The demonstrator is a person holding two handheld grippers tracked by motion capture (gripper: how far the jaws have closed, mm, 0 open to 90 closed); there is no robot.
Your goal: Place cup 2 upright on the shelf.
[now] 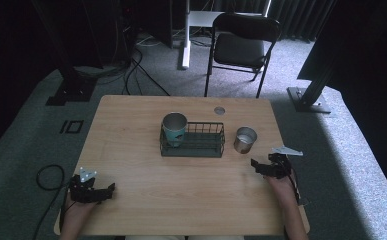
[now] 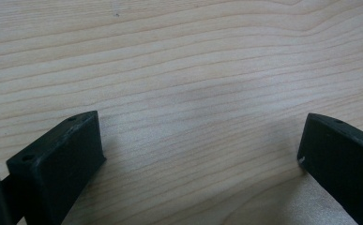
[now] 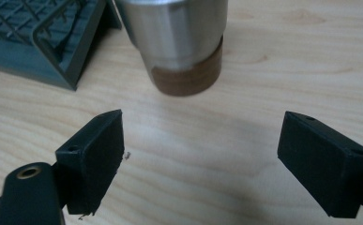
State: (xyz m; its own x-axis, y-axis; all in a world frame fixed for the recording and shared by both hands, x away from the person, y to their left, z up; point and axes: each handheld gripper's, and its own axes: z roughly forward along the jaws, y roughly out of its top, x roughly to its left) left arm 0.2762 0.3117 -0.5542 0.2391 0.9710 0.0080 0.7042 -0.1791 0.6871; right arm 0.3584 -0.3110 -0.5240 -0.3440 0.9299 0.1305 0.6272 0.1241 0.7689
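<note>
A teal cup [image 1: 174, 127] stands upright in the left end of a dark wire basket [image 1: 206, 142] at the table's middle. A steel cup [image 1: 245, 139] with a brown base [image 3: 188, 79] stands on the wood just right of the basket [image 3: 43, 42]. My right gripper [image 1: 259, 166] rests near the table's right edge, open, a short way in front of the steel cup [image 3: 177, 33], nothing between its fingers [image 3: 92, 154]. My left gripper [image 1: 106, 192] lies at the front left corner, open over bare wood, its fingers [image 2: 62, 159] wide apart.
The wooden table [image 1: 181, 200] has a round grommet [image 1: 219, 110] near its far edge. A black folding chair [image 1: 241, 47] and dark stand bases [image 1: 308, 97] sit on the grey carpet beyond. A cable loop [image 1: 48, 177] lies on the floor at left.
</note>
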